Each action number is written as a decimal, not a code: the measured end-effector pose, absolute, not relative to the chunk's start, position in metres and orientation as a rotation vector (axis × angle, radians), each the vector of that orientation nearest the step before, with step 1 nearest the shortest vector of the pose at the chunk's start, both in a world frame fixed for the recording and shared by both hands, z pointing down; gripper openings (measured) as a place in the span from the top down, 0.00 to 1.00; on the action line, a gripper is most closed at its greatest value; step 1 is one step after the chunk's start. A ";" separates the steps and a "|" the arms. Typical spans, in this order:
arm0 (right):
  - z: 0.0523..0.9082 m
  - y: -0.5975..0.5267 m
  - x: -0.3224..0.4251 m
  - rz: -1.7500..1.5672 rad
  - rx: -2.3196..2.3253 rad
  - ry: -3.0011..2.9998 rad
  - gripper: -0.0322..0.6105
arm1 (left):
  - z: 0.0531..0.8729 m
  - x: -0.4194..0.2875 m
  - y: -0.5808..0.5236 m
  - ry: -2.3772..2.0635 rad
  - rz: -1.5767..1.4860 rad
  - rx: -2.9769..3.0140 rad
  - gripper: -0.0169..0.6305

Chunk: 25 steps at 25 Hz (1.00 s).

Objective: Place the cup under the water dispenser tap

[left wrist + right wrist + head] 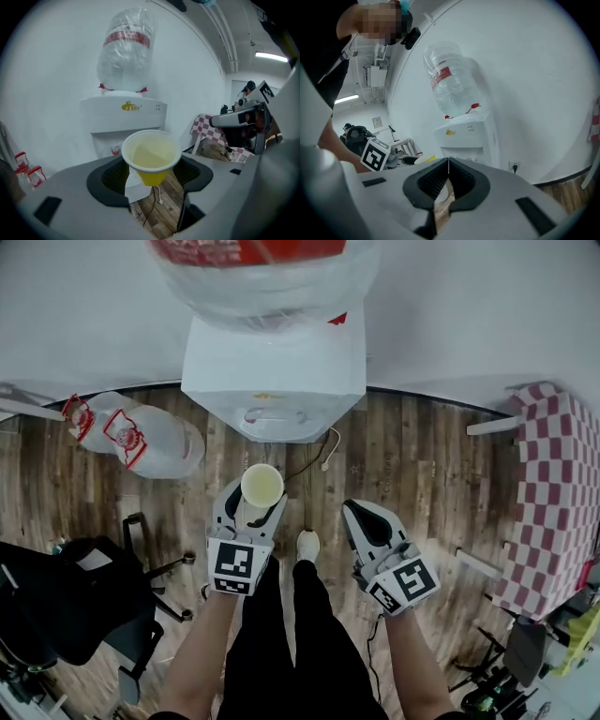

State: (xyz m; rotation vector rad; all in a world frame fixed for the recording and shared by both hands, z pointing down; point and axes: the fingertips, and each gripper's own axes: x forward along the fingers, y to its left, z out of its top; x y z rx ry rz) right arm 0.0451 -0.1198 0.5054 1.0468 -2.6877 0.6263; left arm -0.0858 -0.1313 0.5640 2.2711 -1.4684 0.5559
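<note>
A yellow paper cup point(262, 485) with a pale inside stands upright between the jaws of my left gripper point(251, 501), which is shut on its lower body. In the left gripper view the cup point(151, 157) sits in front of the white water dispenser point(124, 117), a short way off from its tap recess point(115, 150). The dispenser point(272, 362) carries a large clear bottle point(262, 277). My right gripper point(358, 514) hangs to the right of the cup, its jaws closed on nothing. From the right gripper view the dispenser point(464, 136) shows beyond the meeting jaw tips point(448, 161).
Two empty water bottles point(141, 432) lie on the wood floor left of the dispenser. A black office chair point(75, 596) stands at the lower left. A red-checked table point(553, 493) is at the right. A white cord point(319, 460) trails on the floor by the dispenser's foot.
</note>
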 end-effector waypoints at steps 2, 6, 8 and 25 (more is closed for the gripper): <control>0.519 -0.122 0.048 0.648 1.081 -2.668 0.92 | 0.585 -0.081 -0.137 -1.443 0.563 2.270 0.51; 0.547 -0.125 0.051 0.683 1.139 -2.641 0.92 | 0.628 -0.069 -0.149 -1.384 0.587 2.296 0.51; 0.561 -0.128 0.052 0.700 1.163 -2.637 0.92 | 0.646 -0.065 -0.158 -1.360 0.600 2.308 0.51; 0.645 -0.142 0.067 0.765 1.246 -2.583 0.92 | 0.756 -0.045 -0.224 -1.256 0.771 2.432 0.51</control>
